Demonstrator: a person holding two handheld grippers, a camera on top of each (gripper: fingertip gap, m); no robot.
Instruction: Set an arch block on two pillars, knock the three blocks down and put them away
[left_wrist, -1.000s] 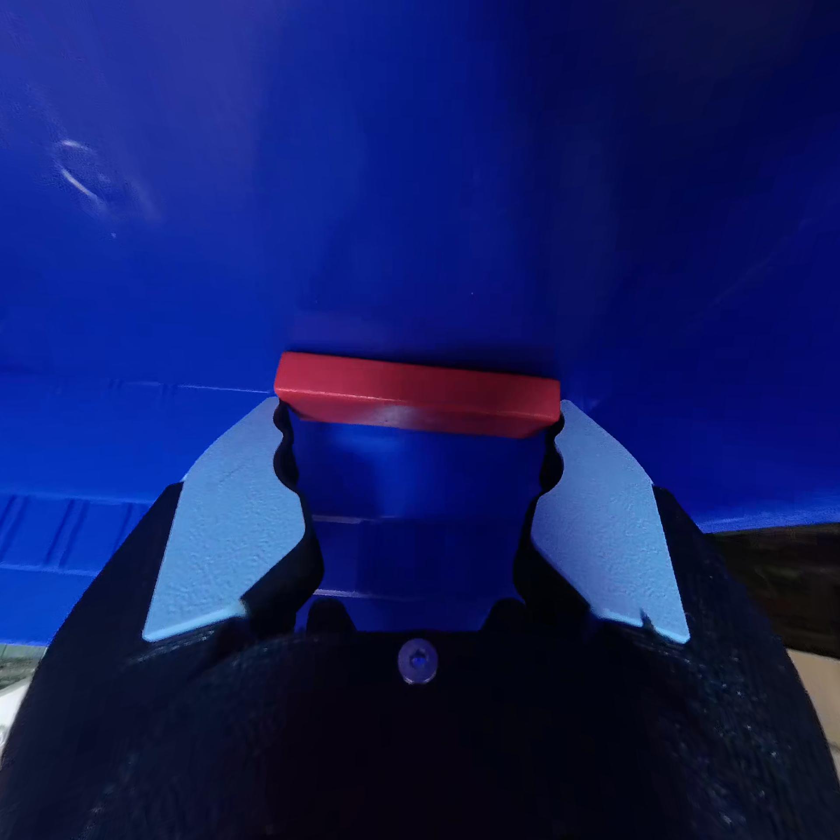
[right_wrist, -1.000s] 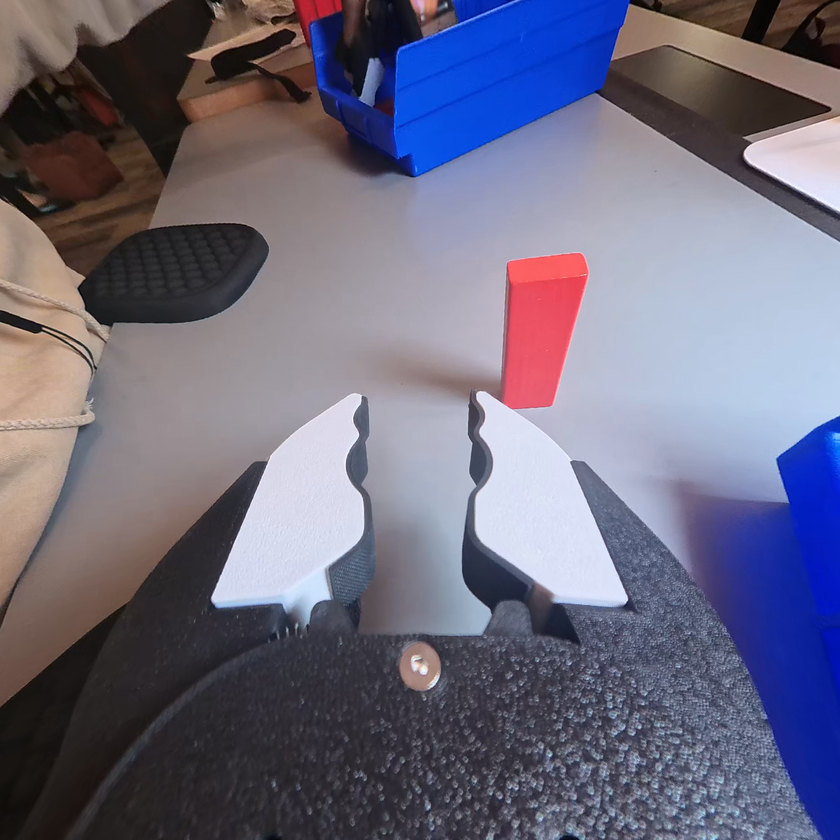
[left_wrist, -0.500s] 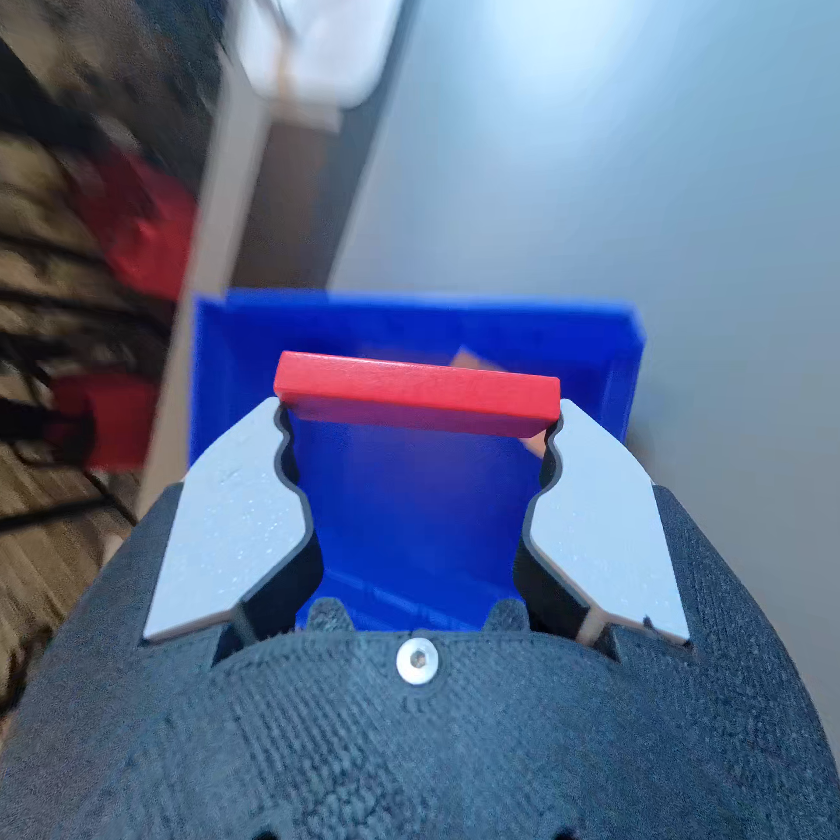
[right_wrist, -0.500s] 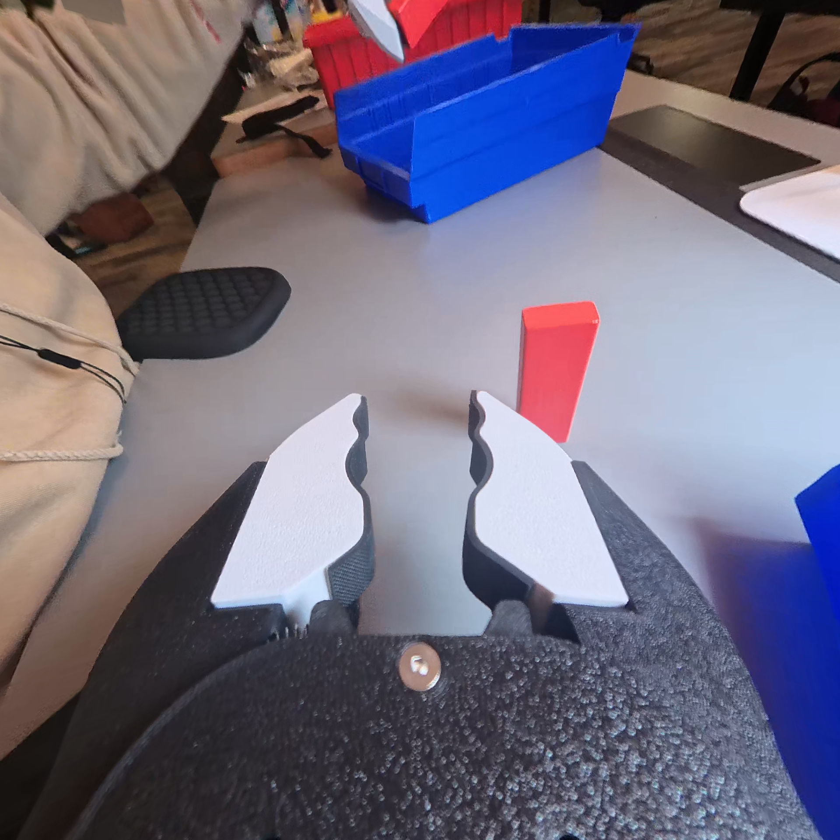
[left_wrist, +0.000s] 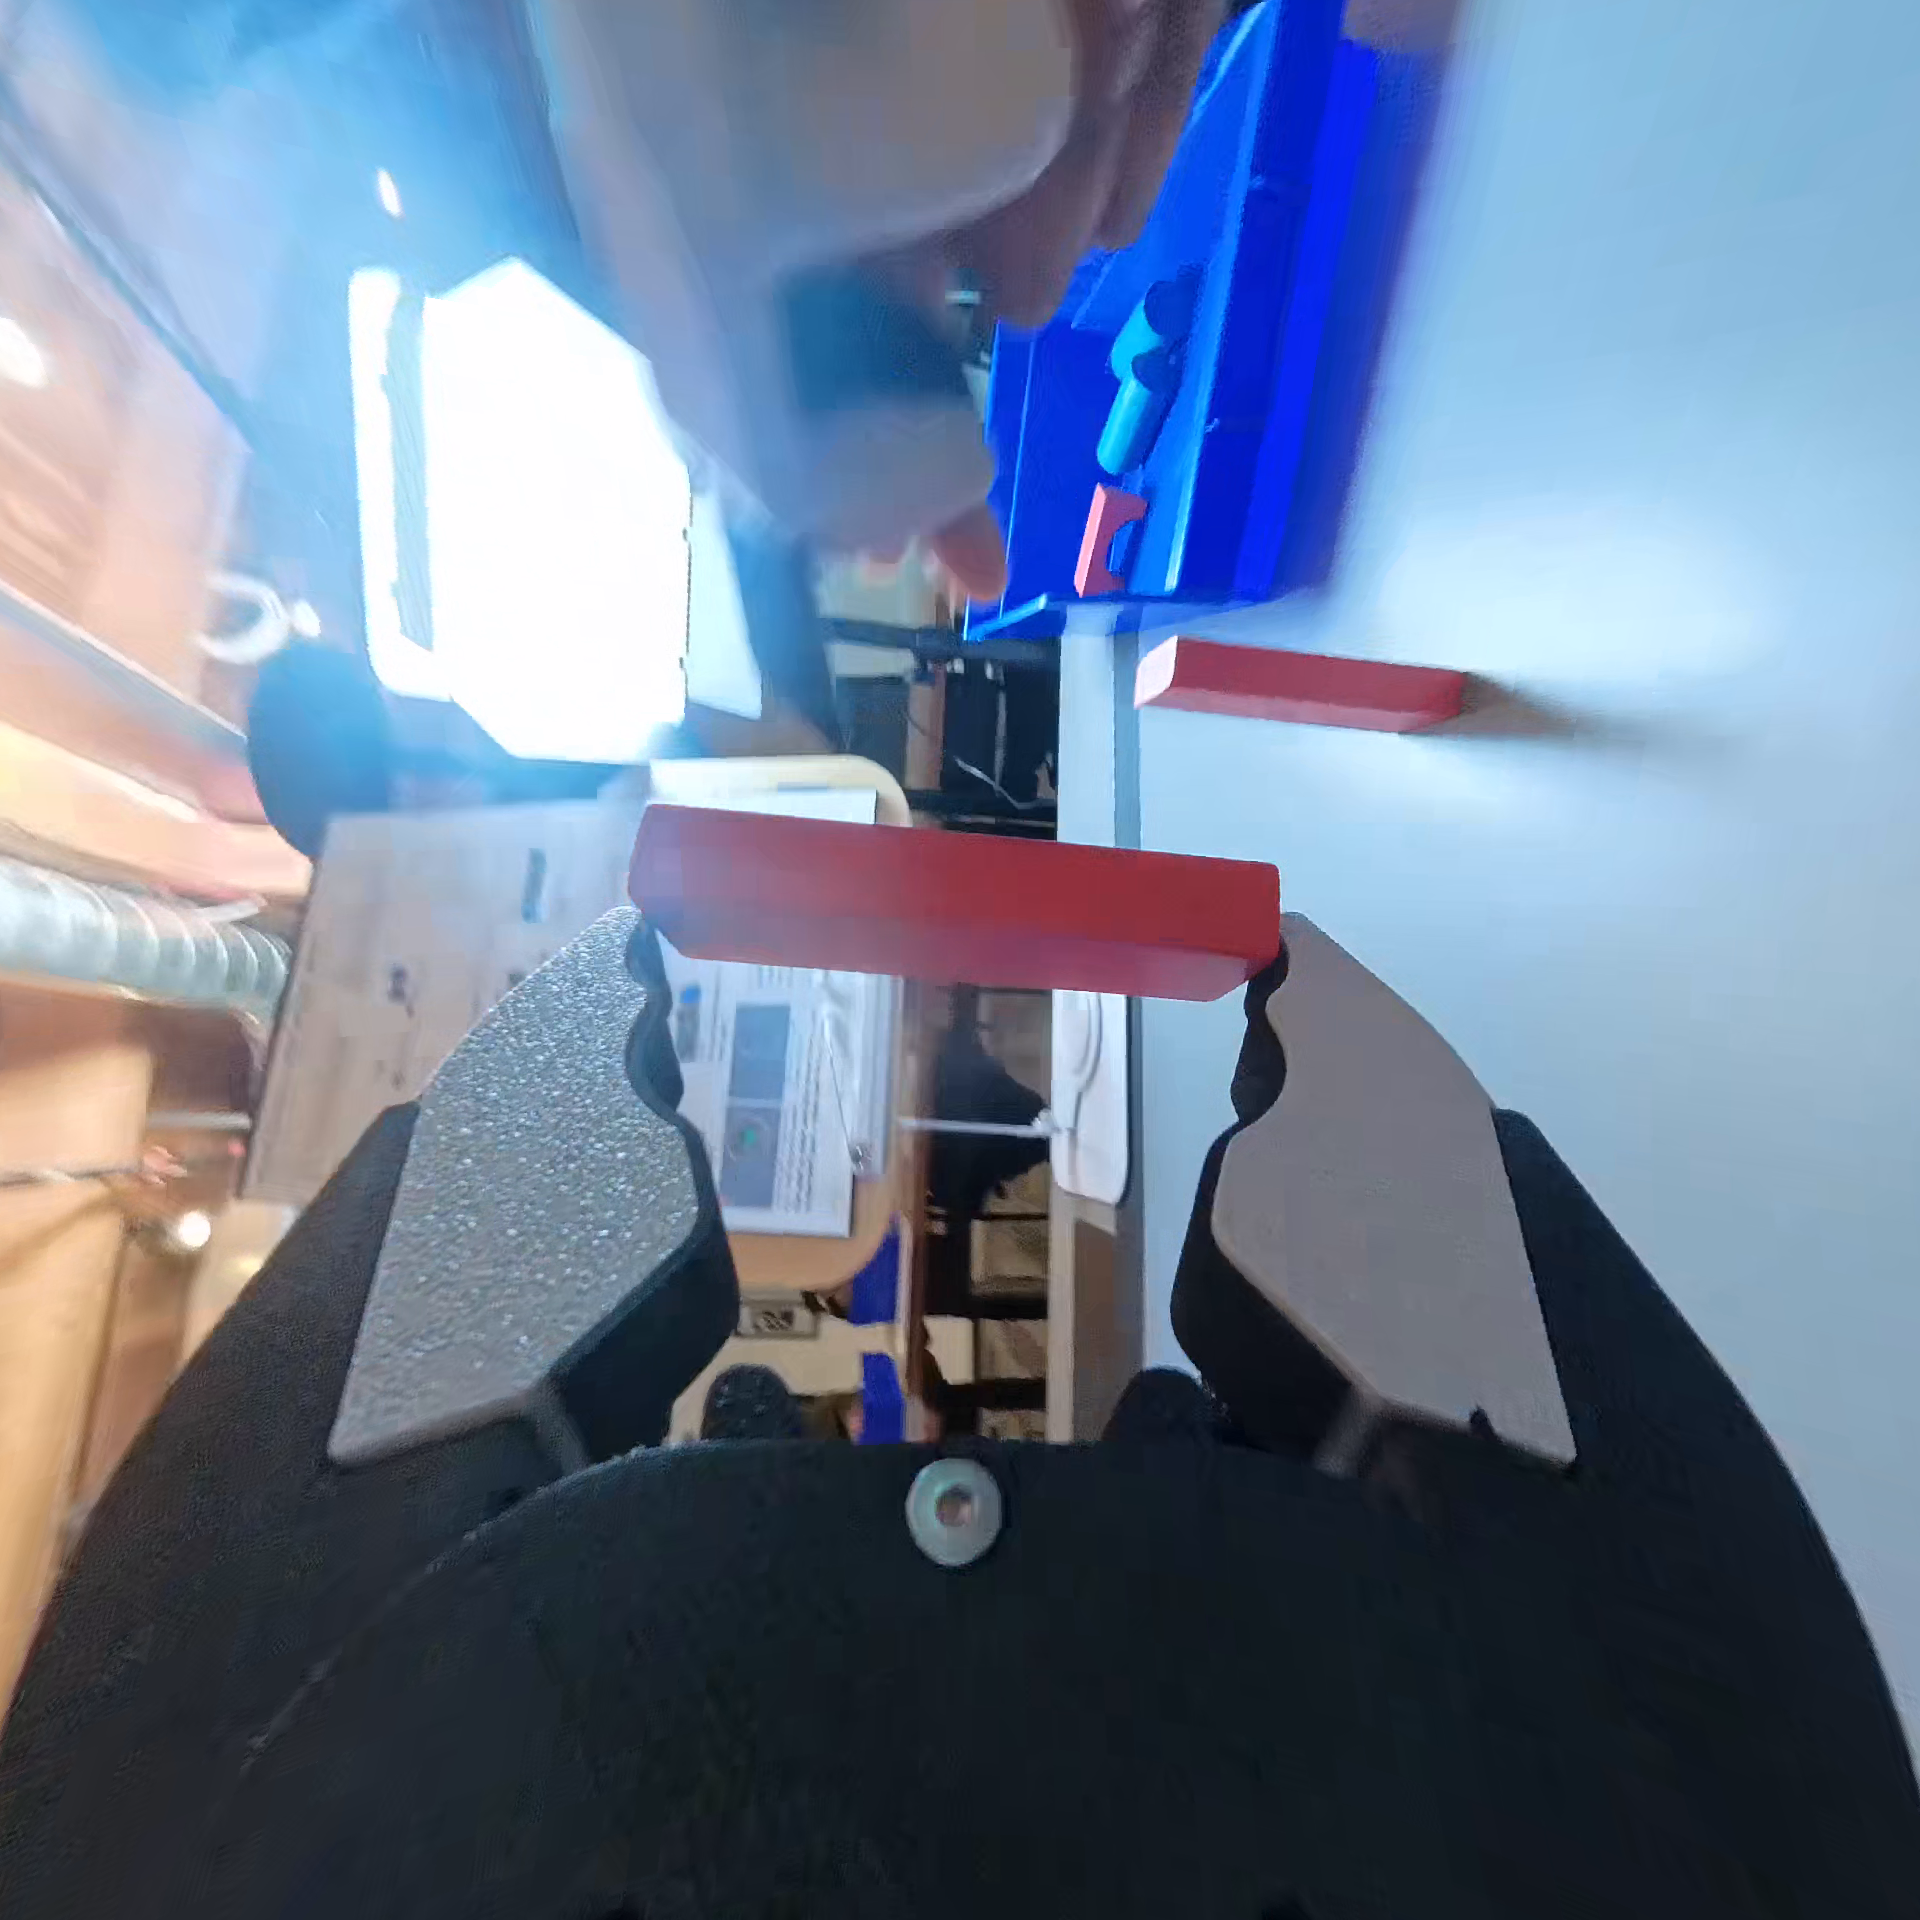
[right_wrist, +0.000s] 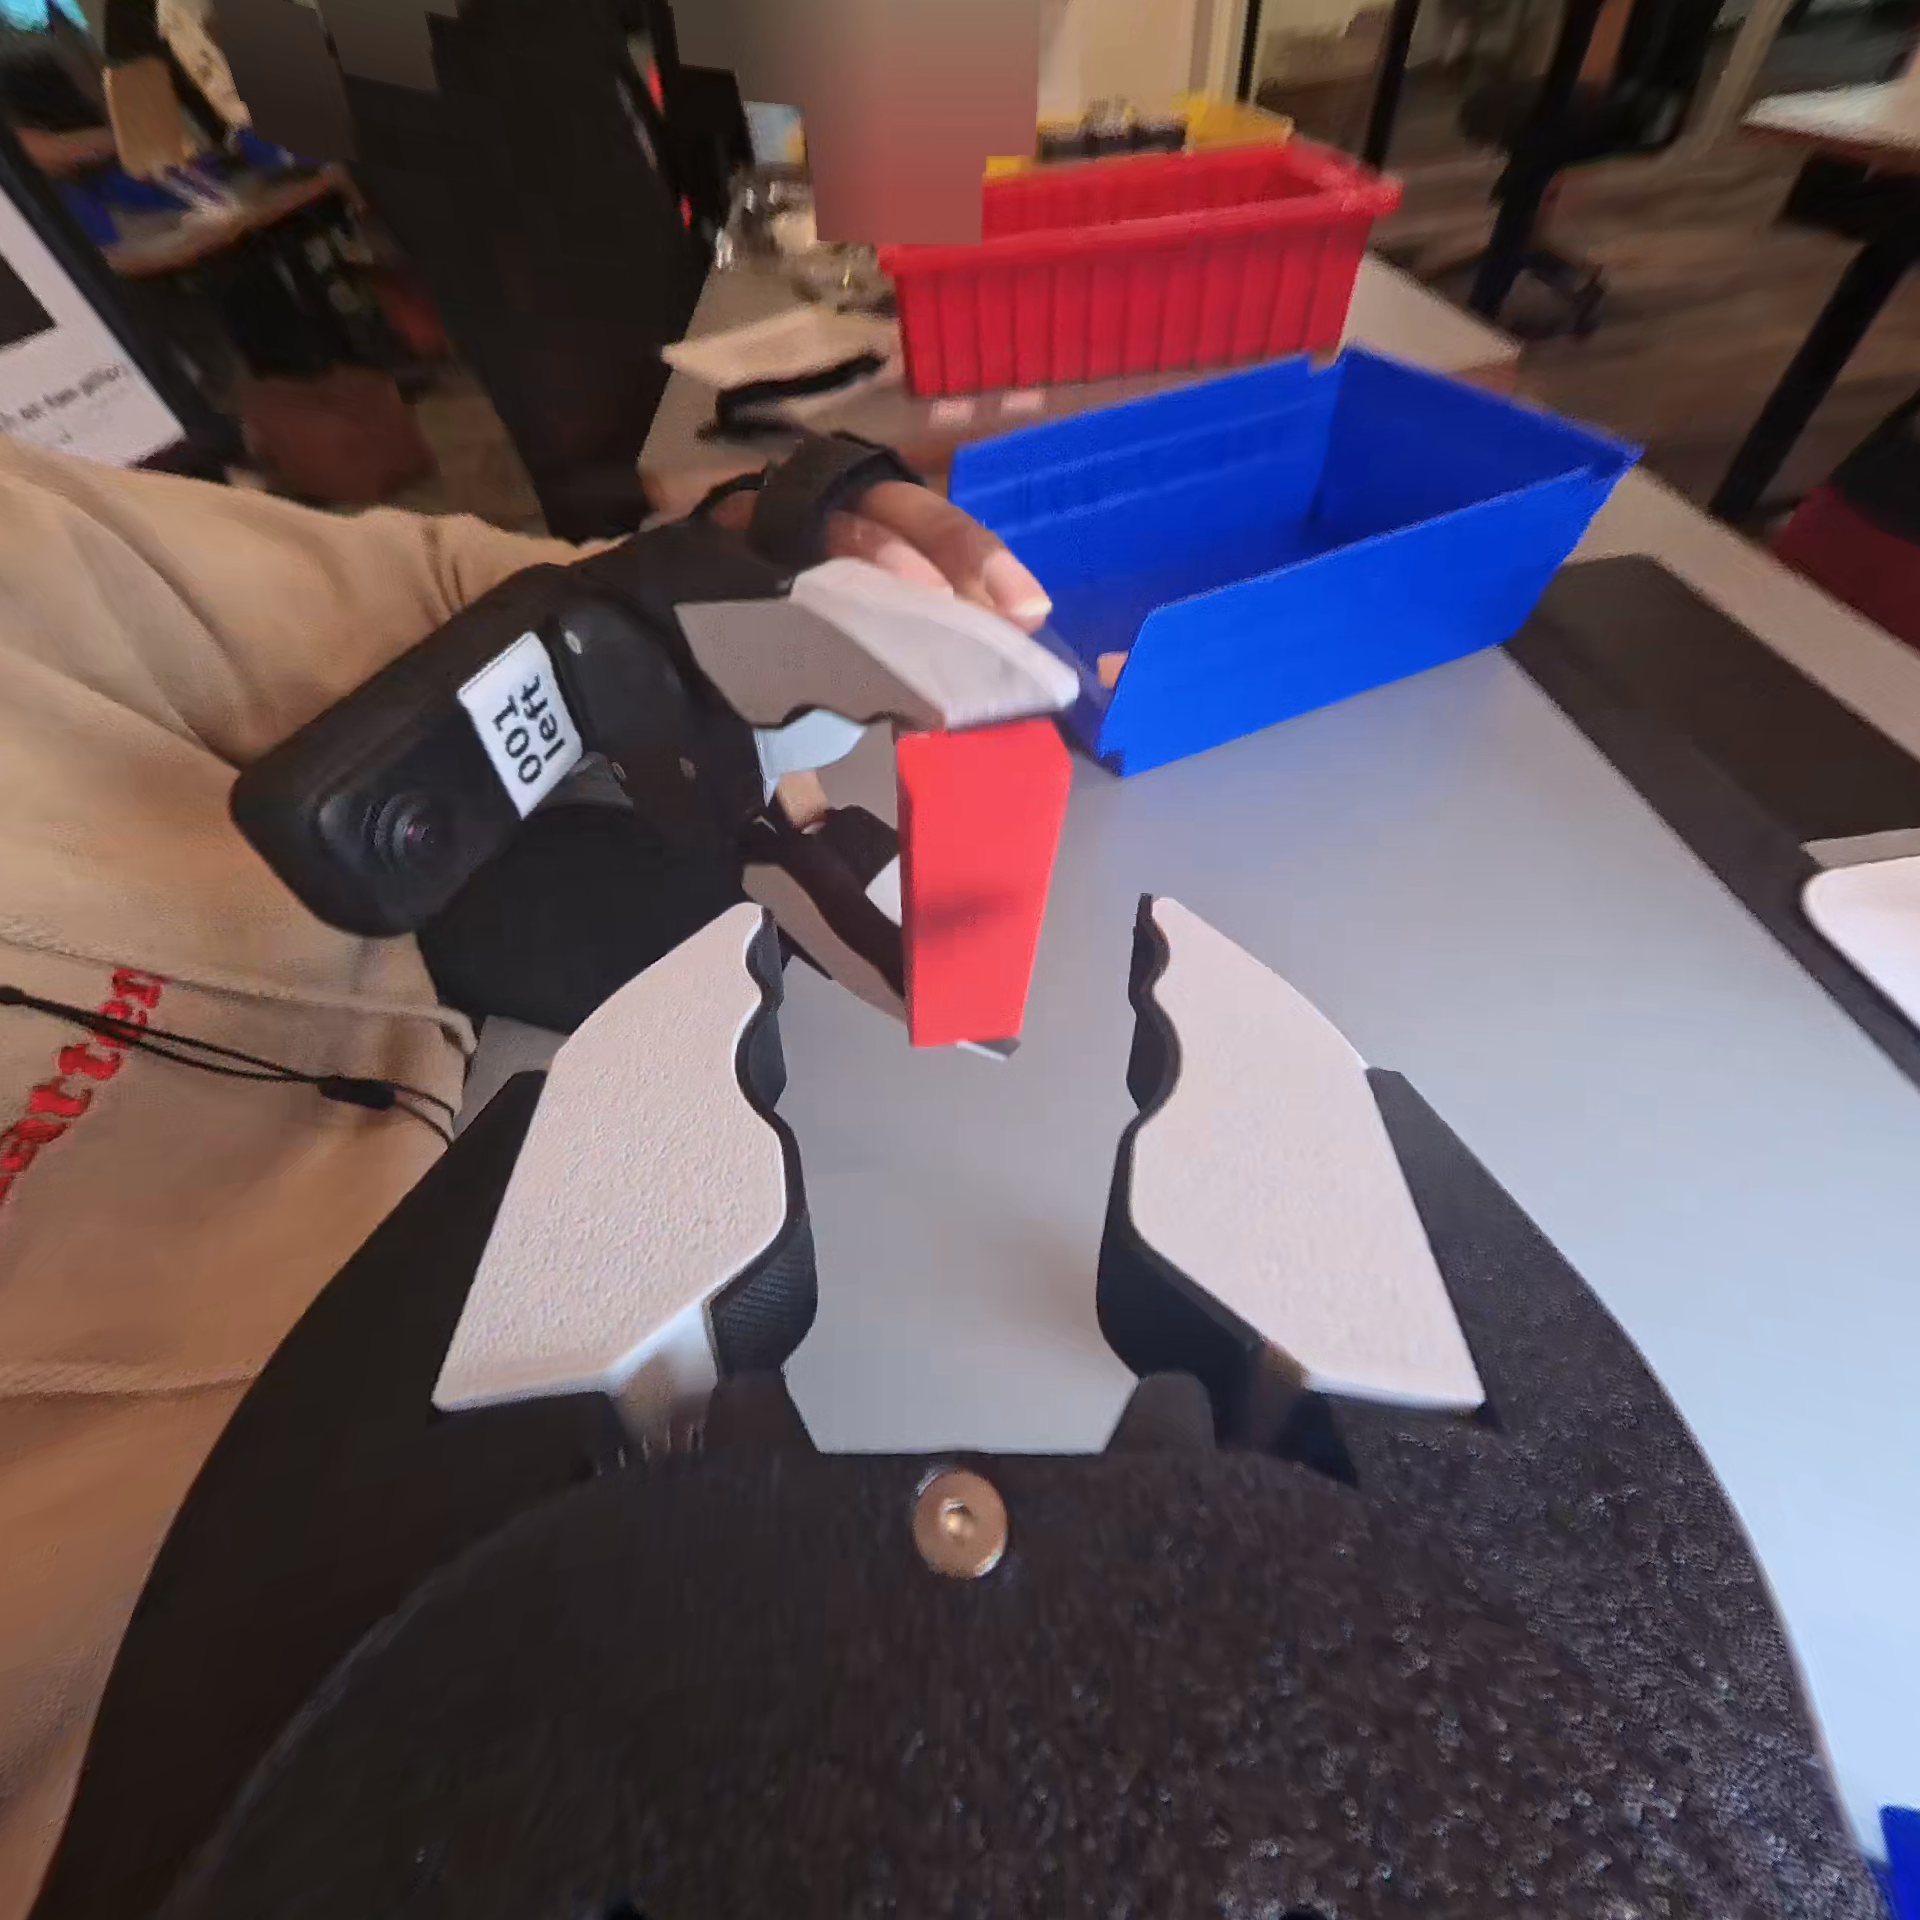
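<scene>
**A:** What could go wrong here?

**B:** The left gripper (left_wrist: 954, 951) clamps a red block (left_wrist: 951, 902) end to end, upright above the grey table (right_wrist: 1403, 935). The grip sits only at its tips, so the block could twist out, or tip when set down. The right gripper (right_wrist: 954, 966) is spread and empty just beside it and might bump it. A second red block (left_wrist: 1299, 694) stands near the blue bin (right_wrist: 1351, 582).

**A:** Any writing?

**B:** A white sticker (right_wrist: 520, 722) on the left gripper's camera and red lettering on the person's sleeve (right_wrist: 156, 727); neither is repeated here.
</scene>
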